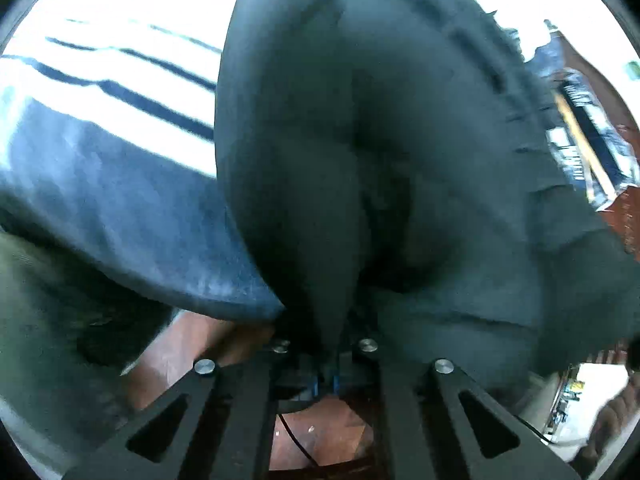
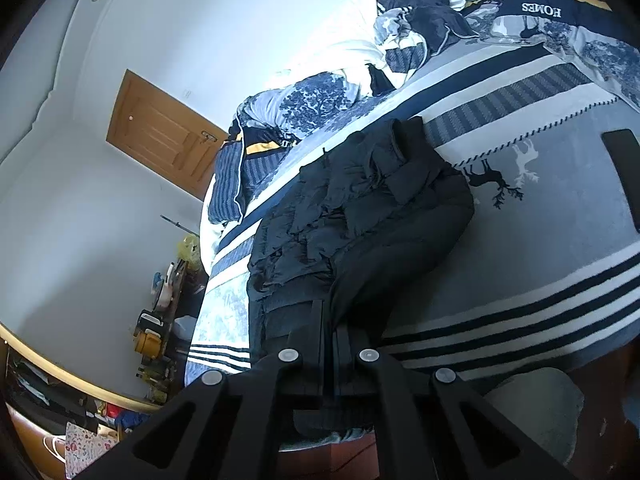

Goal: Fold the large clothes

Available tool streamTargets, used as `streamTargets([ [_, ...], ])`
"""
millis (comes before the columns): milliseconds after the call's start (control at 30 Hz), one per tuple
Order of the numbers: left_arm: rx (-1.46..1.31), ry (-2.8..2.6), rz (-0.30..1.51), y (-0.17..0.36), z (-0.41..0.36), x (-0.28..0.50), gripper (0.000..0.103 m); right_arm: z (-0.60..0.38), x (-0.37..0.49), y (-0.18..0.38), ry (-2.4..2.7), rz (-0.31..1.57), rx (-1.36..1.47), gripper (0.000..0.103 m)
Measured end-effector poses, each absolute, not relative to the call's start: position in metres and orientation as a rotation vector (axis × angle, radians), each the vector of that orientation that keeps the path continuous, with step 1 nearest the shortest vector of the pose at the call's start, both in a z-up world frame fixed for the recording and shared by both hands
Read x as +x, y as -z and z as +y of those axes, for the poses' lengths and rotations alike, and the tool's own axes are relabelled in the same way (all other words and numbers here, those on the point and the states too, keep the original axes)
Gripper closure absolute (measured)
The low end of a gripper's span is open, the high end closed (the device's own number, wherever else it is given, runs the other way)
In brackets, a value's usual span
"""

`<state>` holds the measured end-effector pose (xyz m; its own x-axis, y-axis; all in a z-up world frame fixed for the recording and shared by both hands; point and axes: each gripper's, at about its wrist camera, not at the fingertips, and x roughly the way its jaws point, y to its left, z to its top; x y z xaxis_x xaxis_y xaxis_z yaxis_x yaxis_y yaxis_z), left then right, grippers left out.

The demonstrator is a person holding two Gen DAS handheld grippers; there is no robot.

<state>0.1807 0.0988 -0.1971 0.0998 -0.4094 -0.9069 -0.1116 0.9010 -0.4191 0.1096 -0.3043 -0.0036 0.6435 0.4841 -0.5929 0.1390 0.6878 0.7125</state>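
A large black padded jacket (image 2: 360, 216) lies spread on the bed's striped grey cover (image 2: 540, 240), partly folded over itself. My right gripper (image 2: 329, 320) is shut on the jacket's near edge at the bed's front. In the left wrist view the same black jacket (image 1: 360, 140) fills the frame, bunched and lifted. My left gripper (image 1: 326, 360) is shut on a fold of it. A blue lining or fabric flap (image 1: 132, 216) hangs at the left. The left view is blurred by motion.
A rumpled blue-and-white duvet (image 2: 360, 76) and pillows lie at the bed's far side. A dark flat object (image 2: 624, 168) rests on the cover at right. A wooden door (image 2: 160, 132) and cluttered shelf (image 2: 160, 320) stand left of the bed. Red-brown floor (image 1: 320, 432) shows below.
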Motion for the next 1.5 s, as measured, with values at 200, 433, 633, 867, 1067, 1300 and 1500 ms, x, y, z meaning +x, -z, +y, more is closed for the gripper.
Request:
streamTargets([
  [200,-0.626,0.392,1.189,0.079,0.143,0.195,0.1,-0.318,0.105,0.006,-0.212,0.864,0.82,0.1],
  [433,-0.732,0.525,1.076,0.005,0.15,0.285,0.1,-0.336,0.148,-0.02,-0.282,0.806,0.839,0.1],
  [633,-0.749,0.522,1.086,0.016,0.138,0.409,0.1,-0.353,0.238,-0.047,-0.339,0.799,0.827,0.1],
  [867,-0.74,0.467,1.134,0.079,0.116,0.533,0.099,-0.385,0.397,0.004,-0.31,0.924,0.845,0.1],
  [1067,-0.671,0.4,1.271,0.139,0.1,0.589,0.095,-0.401,0.493,0.102,-0.139,1.088,0.909,0.097],
  [1300,-0.913,0.335,1.271,0.157,0.142,0.591,0.046,-0.404,0.515,0.126,-0.062,1.033,0.925,0.04],
  [1500,-0.957,0.227,1.15,0.119,0.177,0.553,0.021,-0.419,0.468,0.075,-0.036,0.92,0.868,0.017],
])
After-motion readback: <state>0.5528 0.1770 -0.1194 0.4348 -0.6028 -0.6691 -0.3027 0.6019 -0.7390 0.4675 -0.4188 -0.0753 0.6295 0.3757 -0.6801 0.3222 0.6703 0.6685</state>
